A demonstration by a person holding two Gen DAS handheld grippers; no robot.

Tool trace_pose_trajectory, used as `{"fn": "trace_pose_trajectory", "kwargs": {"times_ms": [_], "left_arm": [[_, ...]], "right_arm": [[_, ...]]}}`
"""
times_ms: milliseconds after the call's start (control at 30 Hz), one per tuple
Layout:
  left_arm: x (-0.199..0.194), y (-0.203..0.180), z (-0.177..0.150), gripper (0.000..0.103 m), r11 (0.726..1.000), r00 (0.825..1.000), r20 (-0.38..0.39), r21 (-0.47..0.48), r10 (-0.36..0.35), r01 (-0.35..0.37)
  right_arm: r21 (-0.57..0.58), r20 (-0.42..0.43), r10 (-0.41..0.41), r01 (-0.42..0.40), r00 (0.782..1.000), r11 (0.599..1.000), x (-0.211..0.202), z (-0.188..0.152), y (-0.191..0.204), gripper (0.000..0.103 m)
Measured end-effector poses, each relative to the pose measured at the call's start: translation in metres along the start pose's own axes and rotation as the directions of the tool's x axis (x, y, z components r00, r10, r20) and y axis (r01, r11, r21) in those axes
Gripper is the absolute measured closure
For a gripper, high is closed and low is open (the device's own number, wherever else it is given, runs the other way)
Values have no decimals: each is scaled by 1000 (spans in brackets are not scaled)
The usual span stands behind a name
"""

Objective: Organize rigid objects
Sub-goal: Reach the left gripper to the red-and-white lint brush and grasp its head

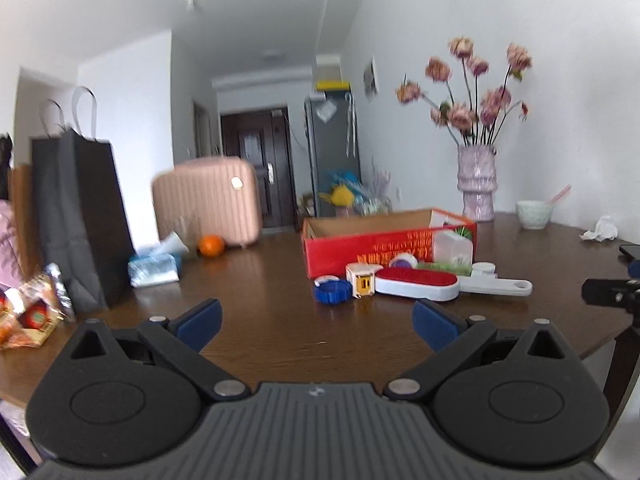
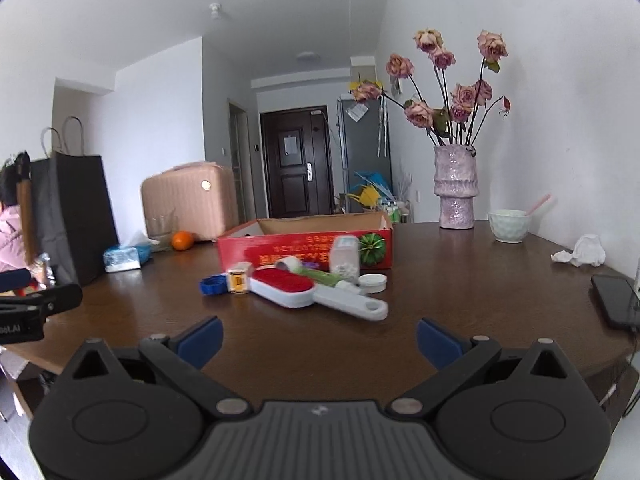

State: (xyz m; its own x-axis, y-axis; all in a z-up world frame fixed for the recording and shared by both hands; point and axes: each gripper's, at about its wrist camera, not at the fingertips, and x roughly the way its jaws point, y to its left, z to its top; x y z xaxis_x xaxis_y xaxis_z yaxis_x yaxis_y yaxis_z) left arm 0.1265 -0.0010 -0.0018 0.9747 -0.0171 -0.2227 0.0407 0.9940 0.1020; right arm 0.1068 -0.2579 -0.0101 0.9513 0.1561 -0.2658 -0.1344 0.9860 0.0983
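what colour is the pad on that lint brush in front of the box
Red, set in a white body. The lint brush shows best in the right wrist view.

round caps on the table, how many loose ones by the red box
3 that I can make out: a blue ridged cap at the left end of the clutter, a small white cap just behind it, and a white cap at the right end. More may be hidden behind the lint brush.
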Motion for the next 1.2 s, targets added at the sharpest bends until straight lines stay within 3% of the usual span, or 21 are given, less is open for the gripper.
{"fn": "trace_pose_trajectory", "kwargs": {"times_ms": [133,267,433,600,667,733,833,933,1033,1100,1200], "left_arm": [[44,-6,9,0,999,1000,-19,34,-16,17],[88,-9,16,0,997,993,-86,-8,-81,80],[137,-19,24,0,995,979,-177,-8,-101,102],[171,-25,25,0,993,965,-236,-58,-115,104],[177,-27,24,0,993,962,-250,-66,-107,94],[182,-29,23,0,994,958,-266,-68,-102,86],[183,-32,23,0,995,958,-273,-54,-94,82],[182,-37,23,0,995,956,-275,-43,-97,89],[182,-43,23,0,993,954,-277,-44,-117,109],[184,-49,24,0,991,951,-278,-51,-134,125],[187,-58,29,0,984,945,-276,-84,-177,160]], "right_arm": [[46,-45,-24,26,999,999,37,14,-20,0],[96,-97,29,-20,995,995,82,23,-42,0],[18,-189,33,-30,981,999,133,31,-52,0],[-46,-272,62,-77,960,996,181,38,-50,17],[-102,-309,74,-110,948,989,198,36,-45,43],[-124,-341,87,-136,936,983,211,33,-42,60],[-118,-353,140,-192,925,974,210,31,-43,69],[-120,-376,236,-299,896,947,190,27,-42,78],[-168,-400,291,-382,869,909,163,21,-45,79],[-202,-400,270,-372,876,906,151,20,-57,78],[-167,-370,185,-261,910,951,149,23,-85,69]]}}
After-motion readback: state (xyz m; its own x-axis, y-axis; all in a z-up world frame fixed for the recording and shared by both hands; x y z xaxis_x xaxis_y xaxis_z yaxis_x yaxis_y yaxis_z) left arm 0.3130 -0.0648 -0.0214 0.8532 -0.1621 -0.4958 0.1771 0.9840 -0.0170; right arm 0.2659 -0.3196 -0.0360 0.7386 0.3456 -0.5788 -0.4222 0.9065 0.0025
